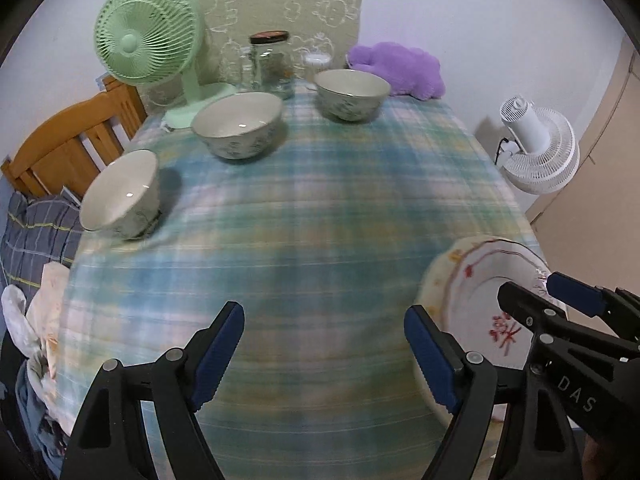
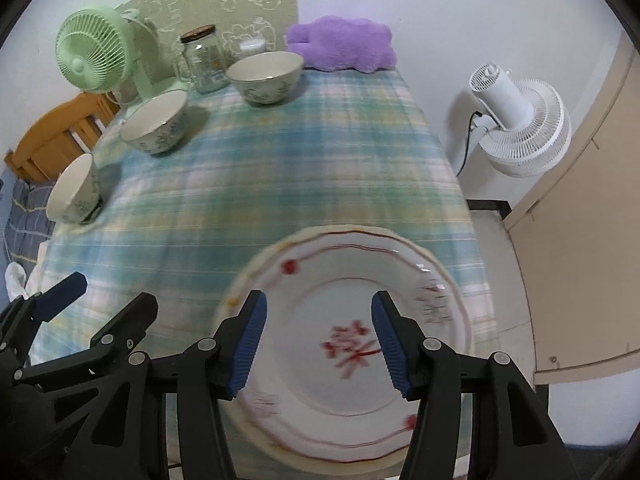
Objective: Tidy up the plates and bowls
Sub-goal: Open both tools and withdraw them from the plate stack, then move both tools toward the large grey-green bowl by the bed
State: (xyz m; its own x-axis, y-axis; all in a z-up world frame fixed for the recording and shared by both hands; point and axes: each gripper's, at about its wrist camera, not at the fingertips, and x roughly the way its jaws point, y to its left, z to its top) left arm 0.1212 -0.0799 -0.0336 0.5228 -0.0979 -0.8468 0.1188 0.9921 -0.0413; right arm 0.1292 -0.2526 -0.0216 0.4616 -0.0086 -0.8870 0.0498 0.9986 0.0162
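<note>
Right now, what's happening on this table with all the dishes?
A person holds a two-finger tool in each hand, tidying dishes on a checked cloth. The right tool hovers open over a plate with red markings at the near edge. The left tool is also open and holds nothing. Three bowls, one at the far end, one in the middle and one tilted near the left edge, stand apart, not yet stacked.

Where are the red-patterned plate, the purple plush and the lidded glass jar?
plate (image 2: 340,300): right wrist view, bare white well above the red mark.
purple plush (image 2: 344,46): right wrist view, middle of its body.
glass jar (image 1: 272,66): left wrist view, clear wall below the lid.
</note>
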